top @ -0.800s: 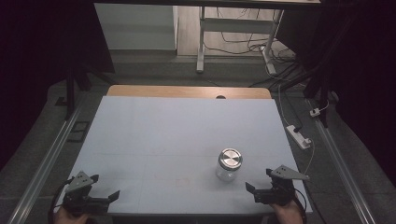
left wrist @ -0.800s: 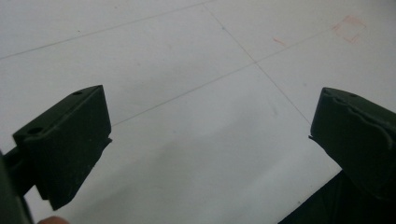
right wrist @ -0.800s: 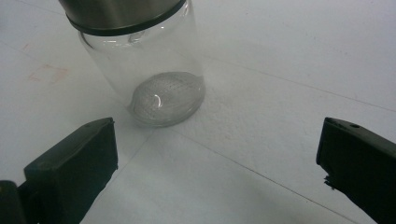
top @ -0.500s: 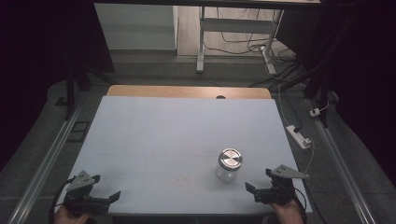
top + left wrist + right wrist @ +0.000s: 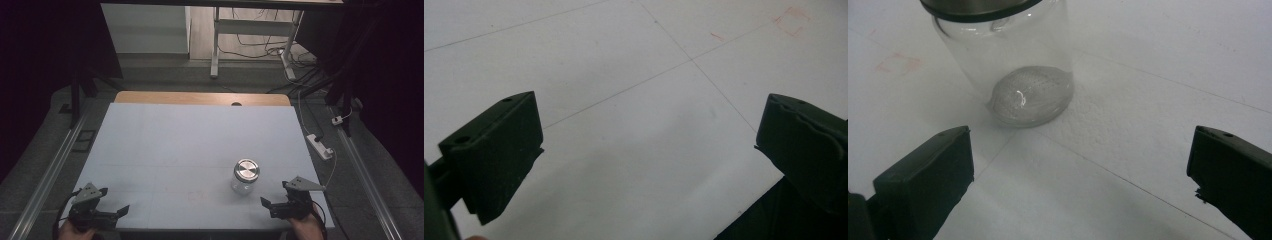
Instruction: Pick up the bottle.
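Note:
A clear glass jar [image 5: 245,176] with a silver metal lid stands upright on the pale blue table [image 5: 190,140], right of centre and near the front. My right gripper [image 5: 275,194] sits at the front right corner, just right of the jar and apart from it, with its jaws wide open. In the right gripper view the jar [image 5: 1013,65] stands a short way ahead, left of the gap in my open right gripper [image 5: 1080,165]. My left gripper [image 5: 114,201] rests at the front left corner, open. In its own view my left gripper [image 5: 649,145] has bare table between its jaws.
Faint red pen marks [image 5: 197,196] lie on the table left of the jar. A wooden strip [image 5: 200,97] borders the far edge. A white power strip [image 5: 320,146] and cables lie on the floor to the right. Metal rails [image 5: 50,170] run along both sides.

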`<state>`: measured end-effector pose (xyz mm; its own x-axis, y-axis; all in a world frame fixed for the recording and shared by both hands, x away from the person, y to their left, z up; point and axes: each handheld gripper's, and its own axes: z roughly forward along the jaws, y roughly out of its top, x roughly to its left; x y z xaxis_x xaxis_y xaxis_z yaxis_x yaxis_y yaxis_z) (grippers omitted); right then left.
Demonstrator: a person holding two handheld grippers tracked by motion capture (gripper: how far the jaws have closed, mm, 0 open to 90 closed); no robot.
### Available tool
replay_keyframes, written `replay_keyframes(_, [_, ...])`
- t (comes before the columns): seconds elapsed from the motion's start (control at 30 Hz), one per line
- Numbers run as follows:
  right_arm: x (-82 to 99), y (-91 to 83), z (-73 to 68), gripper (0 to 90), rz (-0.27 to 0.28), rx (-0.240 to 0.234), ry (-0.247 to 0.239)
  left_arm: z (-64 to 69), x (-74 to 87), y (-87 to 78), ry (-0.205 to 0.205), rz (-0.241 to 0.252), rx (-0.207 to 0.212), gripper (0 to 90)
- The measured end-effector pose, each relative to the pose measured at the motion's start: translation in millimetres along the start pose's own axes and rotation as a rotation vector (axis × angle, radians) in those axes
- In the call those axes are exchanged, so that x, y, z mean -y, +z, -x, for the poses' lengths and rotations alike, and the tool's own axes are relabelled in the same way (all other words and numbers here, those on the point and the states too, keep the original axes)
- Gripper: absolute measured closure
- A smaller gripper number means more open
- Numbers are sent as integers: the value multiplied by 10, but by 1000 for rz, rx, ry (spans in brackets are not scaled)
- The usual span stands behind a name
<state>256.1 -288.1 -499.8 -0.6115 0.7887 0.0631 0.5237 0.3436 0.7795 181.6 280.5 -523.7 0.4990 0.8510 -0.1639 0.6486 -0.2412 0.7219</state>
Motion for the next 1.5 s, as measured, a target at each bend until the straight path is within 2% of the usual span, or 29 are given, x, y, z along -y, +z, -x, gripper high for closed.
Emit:
replay_keyframes(0.1, [-27, -8, -30, 0, 24, -39, 16, 0, -2, 1, 4, -3, -1, 0])
replay_keyframes(0.2, [-67, -18, -91, 0, 34, -22, -35, 0, -3, 3, 4, -3, 1, 0])
replay_keyframes(0.4, [-60, 26, -96, 0, 27, -41, -39, -2, -1, 1, 5, -3, 3, 0])
replay_keyframes(0.6, [-103, 47, -136, 0, 55, -70, -54, -4, -4, 5, 1, -6, 6, 0])
replay_keyframes(0.7, [-140, 70, -172, 0, 64, -81, -77, -4, -4, 3, 2, -3, 6, 0])
replay_keyframes(0.97, [-190, 162, -203, 0, 43, -88, -91, -7, 1, 1, 5, -3, 6, 0])
replay_keyframes(1.23, [-264, 284, -212, 0, 41, -139, -116, -6, 7, -2, -1, -5, 5, 0])
replay_keyframes(1.3, [-279, 312, -220, 0, 39, -138, -124, -7, 6, -1, 2, -7, 4, 0])
replay_keyframes(1.5, [-327, 377, -205, 0, 28, -124, -95, -11, 6, -2, -4, -5, 10, 0])
